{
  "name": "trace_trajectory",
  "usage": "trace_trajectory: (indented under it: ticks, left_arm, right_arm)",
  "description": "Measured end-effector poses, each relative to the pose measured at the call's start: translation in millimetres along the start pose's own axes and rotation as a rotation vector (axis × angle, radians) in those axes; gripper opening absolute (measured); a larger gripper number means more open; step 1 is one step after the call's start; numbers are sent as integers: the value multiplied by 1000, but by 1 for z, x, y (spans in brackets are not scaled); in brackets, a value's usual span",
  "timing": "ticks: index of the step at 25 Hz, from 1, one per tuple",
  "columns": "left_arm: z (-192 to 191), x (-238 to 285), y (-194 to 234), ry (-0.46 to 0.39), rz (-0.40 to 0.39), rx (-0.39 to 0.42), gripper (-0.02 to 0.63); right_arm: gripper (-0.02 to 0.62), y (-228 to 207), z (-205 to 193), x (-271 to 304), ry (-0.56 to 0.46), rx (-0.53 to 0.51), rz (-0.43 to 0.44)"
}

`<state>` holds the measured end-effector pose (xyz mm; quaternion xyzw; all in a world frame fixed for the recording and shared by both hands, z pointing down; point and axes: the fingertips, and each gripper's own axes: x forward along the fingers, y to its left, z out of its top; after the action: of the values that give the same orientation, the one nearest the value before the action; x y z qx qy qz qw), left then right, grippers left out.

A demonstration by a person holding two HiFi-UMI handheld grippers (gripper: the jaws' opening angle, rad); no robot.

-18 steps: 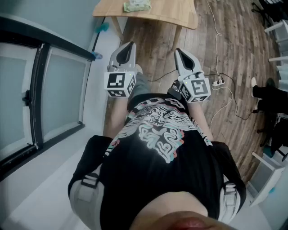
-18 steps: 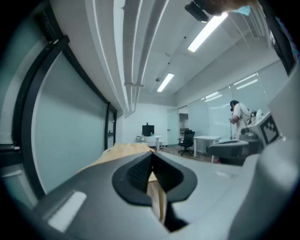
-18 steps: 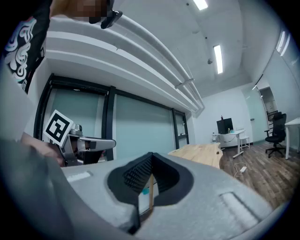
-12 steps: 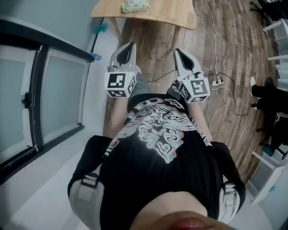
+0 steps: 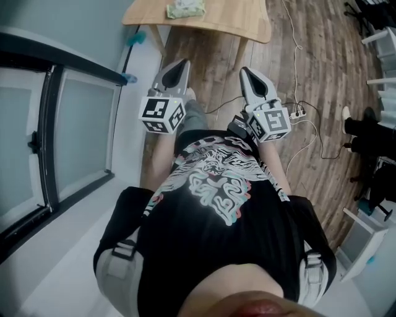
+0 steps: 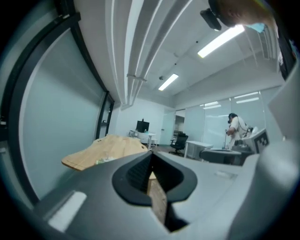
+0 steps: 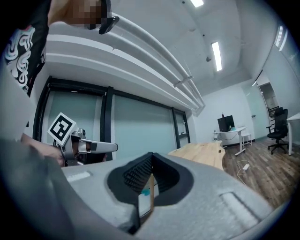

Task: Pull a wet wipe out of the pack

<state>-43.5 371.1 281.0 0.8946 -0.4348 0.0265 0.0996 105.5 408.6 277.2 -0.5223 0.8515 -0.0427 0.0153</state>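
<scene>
The pale green wet wipe pack [image 5: 185,8] lies on a light wooden table [image 5: 235,18] at the top of the head view, well ahead of both grippers. My left gripper [image 5: 178,64] and right gripper [image 5: 247,72] are held side by side in front of the person's black printed T-shirt, pointing toward the table. Both are shut with nothing between the jaws. In the left gripper view the closed tips [image 6: 151,154] sit below the table [image 6: 108,146], where the pack [image 6: 104,160] shows as a small green spot. The right gripper view shows its closed tips [image 7: 151,156] and the left gripper [image 7: 105,146] beside it.
A glass partition with a black frame [image 5: 55,124] runs along the left. A power strip with cables [image 5: 299,113] lies on the wooden floor at the right. White furniture [image 5: 365,241] stands at the right edge. A person [image 6: 234,127] stands far off among desks.
My left gripper's marker cube has shifted slightly left and up. The table and pack have slid a little toward the top of the head view. Both grippers stay shut.
</scene>
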Motion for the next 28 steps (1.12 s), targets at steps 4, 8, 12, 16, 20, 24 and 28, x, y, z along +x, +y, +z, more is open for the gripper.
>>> trace_trajectory:
  ticks: [4,8,12,16,20,24,28]
  left_arm:
    - [4,18,30,-2,56,21,-12]
    - [15,47,61,-29,104,93,-12]
    - [21,77,89,-24,113,98,-12]
    - [31,112,120,-29,133,116,-11]
    - [36,142,145,-15,134,116,-12]
    - [41,167,176,8,137,114,-11]
    - [38,186,204,32,127,126,-11]
  right_arm:
    - [-2,-9,-3,26,22,-11,3]
    - [-2,-24,-10,63,42,-20,9]
    - [-2,-42,-14,103,72,-19,19]
    - [-2,-62,-13,145,91,-30,21]
    - [-2,-78,-13,181,115,-30,13]
    - [-2,-88,-13,221,126,-5,5]
    - [-2,-93,-18,262,154,-4,1]
